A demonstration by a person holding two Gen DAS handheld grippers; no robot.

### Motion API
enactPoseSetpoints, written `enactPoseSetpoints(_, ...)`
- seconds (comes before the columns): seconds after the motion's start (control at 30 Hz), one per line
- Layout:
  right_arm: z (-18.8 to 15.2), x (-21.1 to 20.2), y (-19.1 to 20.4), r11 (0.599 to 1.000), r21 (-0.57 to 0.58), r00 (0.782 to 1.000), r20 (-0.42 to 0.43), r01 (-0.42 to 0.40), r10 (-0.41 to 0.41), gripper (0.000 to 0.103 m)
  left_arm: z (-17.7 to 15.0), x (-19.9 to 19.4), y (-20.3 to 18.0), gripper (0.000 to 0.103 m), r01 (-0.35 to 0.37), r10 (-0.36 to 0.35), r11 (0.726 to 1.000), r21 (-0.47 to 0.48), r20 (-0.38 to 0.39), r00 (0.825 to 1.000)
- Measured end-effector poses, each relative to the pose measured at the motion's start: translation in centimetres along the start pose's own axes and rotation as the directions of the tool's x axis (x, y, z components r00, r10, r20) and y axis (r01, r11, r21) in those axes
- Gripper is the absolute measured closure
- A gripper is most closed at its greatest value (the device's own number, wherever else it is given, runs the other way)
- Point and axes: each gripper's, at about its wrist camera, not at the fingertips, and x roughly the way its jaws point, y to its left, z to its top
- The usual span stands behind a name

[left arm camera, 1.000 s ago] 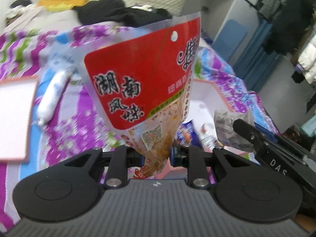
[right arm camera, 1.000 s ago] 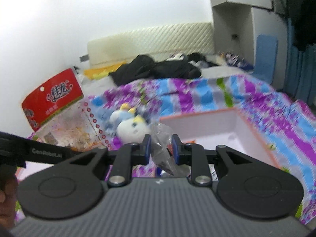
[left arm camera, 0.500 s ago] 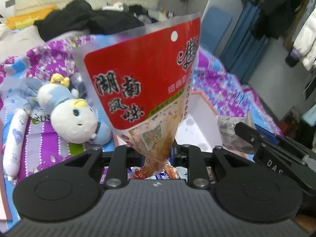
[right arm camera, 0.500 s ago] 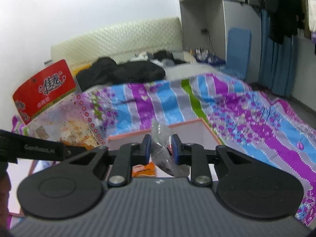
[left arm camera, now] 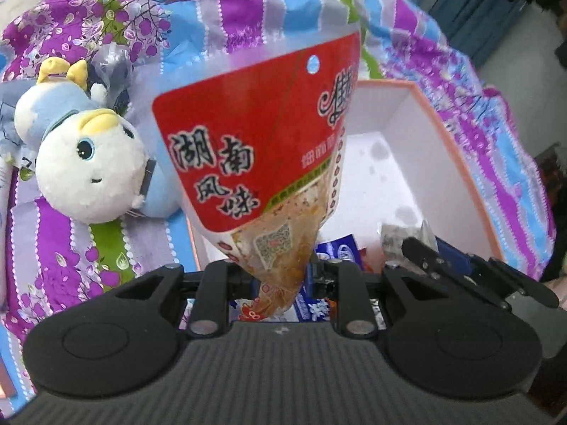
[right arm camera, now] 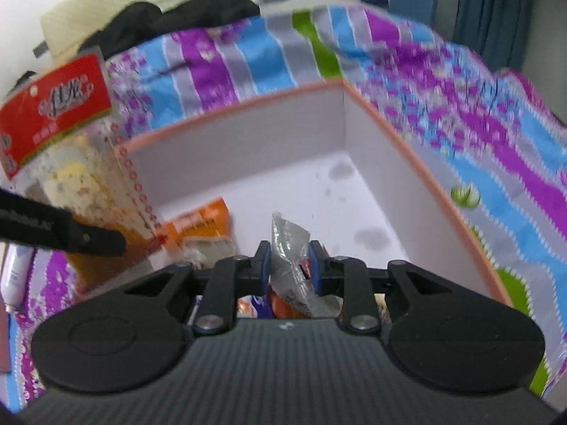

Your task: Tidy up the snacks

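Left claw (left arm camera: 280,276) clenched on the bottom corner of the red-labelled clear snack pouch (left arm camera: 262,148), hanging over the pink-rimmed white box (left arm camera: 457,163). Right claw (right arm camera: 290,265) grips the small clear crinkled packet (right arm camera: 288,244) above the box floor. Advice: lower both inside the walls, release toward the bare 1 o'clock corner, clear of snacks at 6.

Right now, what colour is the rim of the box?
The box rim is salmon pink, with white walls inside; the right wrist view shows it best.

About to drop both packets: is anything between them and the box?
Nothing visible. The red bag in the left gripper and the clear packet in the right gripper hang over the open box. Snacks already lie at its near end; the far floor is bare.
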Motion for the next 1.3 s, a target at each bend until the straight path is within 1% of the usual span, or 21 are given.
enactPoseSetpoints(0.1,-0.7,0.8,-0.1,1.000,-0.008,1.000,-0.027,-0.014,0.013,0.076,-0.3,0.8,-0.2,0.076,0.014,-0.014,1.000,0.003,-0.016,1.000)
enactPoseSetpoints(0.2,-0.9,0.7,-0.3,1.000,-0.007,0.999,-0.033,-0.009,0.009,0.075,-0.6,0.9,-0.5,0.074,0.020,-0.019,1.000,0.011,-0.008,1.000)
enactPoseSetpoints(0.23,-0.9,0.6,-0.5,1.000,0.003,0.999,-0.032,-0.014,0.014,0.070,-0.7,0.7,-0.6,0.067,0.026,-0.026,0.999,0.020,-0.003,1.000)
enactPoseSetpoints(0.27,-0.8,0.3,-0.6,1.000,0.012,1.000,-0.027,-0.017,0.017,0.063,-0.8,0.4,-0.7,0.055,0.033,-0.033,0.999,0.027,0.007,0.999)
enactPoseSetpoints(0.3,-0.7,-0.1,-0.7,1.000,0.017,1.000,-0.018,-0.018,0.018,0.059,-0.9,0.0,-0.9,0.047,0.030,-0.030,0.999,0.028,0.015,0.999)
enactPoseSetpoints(0.33,-0.6,-0.5,-0.8,1.000,0.018,1.000,-0.010,-0.020,0.020,0.054,-1.0,-0.6,-1.0,0.036,0.021,-0.022,0.999,0.033,0.030,0.999)
enactPoseSetpoints(0.43,-0.4,-2.2,-1.0,0.999,0.012,0.999,0.019,-0.030,0.030,0.054,-1.3,-2.5,-1.4,0.035,0.016,-0.021,0.997,0.075,0.067,0.998)
enactPoseSetpoints(0.63,0.8,-7.1,-1.0,0.999,0.008,0.993,0.107,-0.048,0.047,0.054,-2.0,-8.2,-1.9,0.035,0.030,-0.042,0.996,0.083,0.144,0.989)
enactPoseSetpoints(0.73,1.5,-10.3,-0.6,0.998,0.004,0.985,0.161,-0.063,0.061,0.054,-2.7,-11.3,-2.4,0.035,0.048,-0.064,0.994,0.094,0.183,0.981)
enactPoseSetpoints(0.9,1.9,-15.3,0.1,0.997,-0.023,0.966,0.246,-0.076,0.079,0.054,-4.4,-16.1,-2.8,0.035,0.035,-0.065,0.992,0.125,0.245,0.967)
enactPoseSetpoints(1.0,1.5,-18.0,0.4,0.996,-0.040,0.953,0.290,-0.076,0.085,0.054,-5.6,-18.4,-2.3,0.035,0.048,-0.079,0.992,0.117,0.278,0.957)
enactPoseSetpoints(1.1,0.6,-20.3,0.7,0.996,-0.054,0.943,0.322,-0.073,0.087,0.054,-7.2,-20.6,-1.8,0.035,0.058,-0.092,0.992,0.113,0.319,0.943)
enactPoseSetpoints(1.17,-0.1,-21.5,1.0,0.996,-0.064,0.939,0.334,-0.061,0.079,0.054,-8.4,-21.7,-1.6,0.035,0.062,-0.096,0.992,0.111,0.340,0.935)
enactPoseSetpoints(1.3,-2.0,-23.3,1.2,0.996,-0.064,0.929,0.360,-0.063,0.082,0.054,-10.8,-23.5,-1.2,0.035,0.057,-0.100,0.991,0.122,0.380,0.920)
